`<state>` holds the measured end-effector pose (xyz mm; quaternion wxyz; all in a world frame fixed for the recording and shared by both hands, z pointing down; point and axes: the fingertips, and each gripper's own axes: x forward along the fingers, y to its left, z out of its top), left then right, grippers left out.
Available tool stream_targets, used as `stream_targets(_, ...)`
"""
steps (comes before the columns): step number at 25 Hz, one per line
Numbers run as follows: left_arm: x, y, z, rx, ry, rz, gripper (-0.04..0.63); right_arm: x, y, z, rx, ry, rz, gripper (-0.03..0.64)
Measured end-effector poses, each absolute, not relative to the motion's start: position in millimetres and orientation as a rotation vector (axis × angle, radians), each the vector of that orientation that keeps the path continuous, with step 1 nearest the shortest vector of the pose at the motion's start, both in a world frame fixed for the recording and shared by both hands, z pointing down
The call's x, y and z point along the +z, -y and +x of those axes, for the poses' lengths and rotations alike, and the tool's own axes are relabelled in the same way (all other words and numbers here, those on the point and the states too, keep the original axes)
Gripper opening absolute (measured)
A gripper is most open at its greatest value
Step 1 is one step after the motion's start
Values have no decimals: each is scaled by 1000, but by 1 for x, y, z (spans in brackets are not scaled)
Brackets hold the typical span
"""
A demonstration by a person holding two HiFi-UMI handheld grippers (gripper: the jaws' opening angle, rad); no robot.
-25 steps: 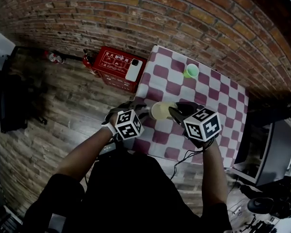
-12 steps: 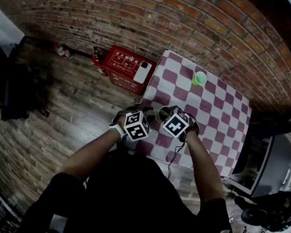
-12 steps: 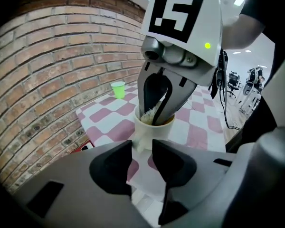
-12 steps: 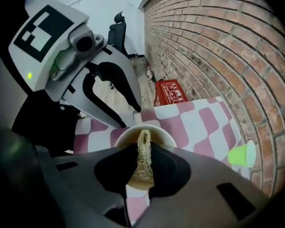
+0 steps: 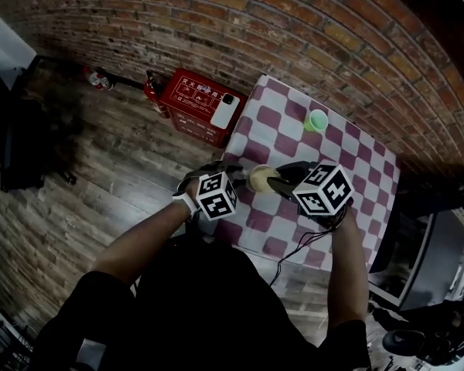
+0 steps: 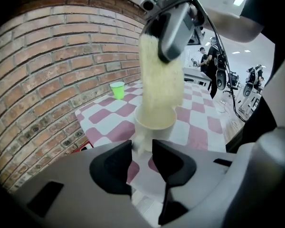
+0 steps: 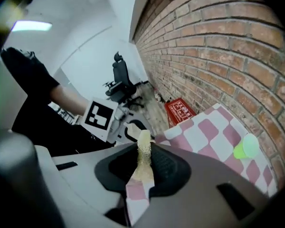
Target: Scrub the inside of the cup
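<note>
A cream cup (image 5: 258, 178) is held over the near left corner of the checked table (image 5: 348, 161). My left gripper (image 5: 237, 179) is shut on its handle, and the left gripper view shows the cup (image 6: 155, 121) just beyond the jaws (image 6: 141, 148). My right gripper (image 5: 278, 182) is shut on a yellow sponge (image 6: 161, 82). The sponge hangs down from that gripper (image 6: 173, 30), with its lower end at the cup's mouth. In the right gripper view the sponge (image 7: 144, 158) stands edge-on between the jaws (image 7: 143, 164).
A small green cup (image 5: 317, 120) stands on the far side of the table by the brick wall (image 5: 240, 29). A red crate (image 5: 193, 103) sits on the wooden floor left of the table. Office chairs and a monitor lie to the right.
Half a second ago my right gripper was pushed over the cup. It has since drawn back to the right, pulling the sponge up. The left gripper and cup hardly moved.
</note>
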<state>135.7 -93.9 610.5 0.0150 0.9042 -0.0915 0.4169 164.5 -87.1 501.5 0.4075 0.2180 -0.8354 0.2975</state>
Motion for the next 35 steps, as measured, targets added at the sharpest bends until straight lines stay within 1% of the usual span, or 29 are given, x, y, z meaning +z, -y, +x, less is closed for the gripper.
stream_targets(2,609,94,136,1297,281,2817,144,481,96,174,721,2136,629,77)
stream_targets(4,609,94,136,1294,284,2815,144,482,102,185,640,2086,694,77)
stream_targets(10,609,93,137,1290,290,2804,144,553,90,180,494,1911,618,77)
stream_targets(16,610,95,138,1287,305,2796,144,605,87,166,269,1759,566,77)
stream_targets(18,611,95,138,1291,304,2793,144,614,88,164,279,1745,559,77)
stream_targets(20,611,95,139,1294,304,2792,144,616,88,161,362,1763,569,77)
stream_targets(25,610,94,138,1289,307,2791,144,588,81,160,560,1857,548,77)
stream_targets(29,609,94,138,1276,309,2790,144,531,91,164,743,1988,643,77)
stream_targets(32,608,94,137,1261,315,2785,144,484,109,174,707,2070,821,77)
stream_targets(35,608,94,136,1250,325,2776,144,473,110,181,544,2010,936,77)
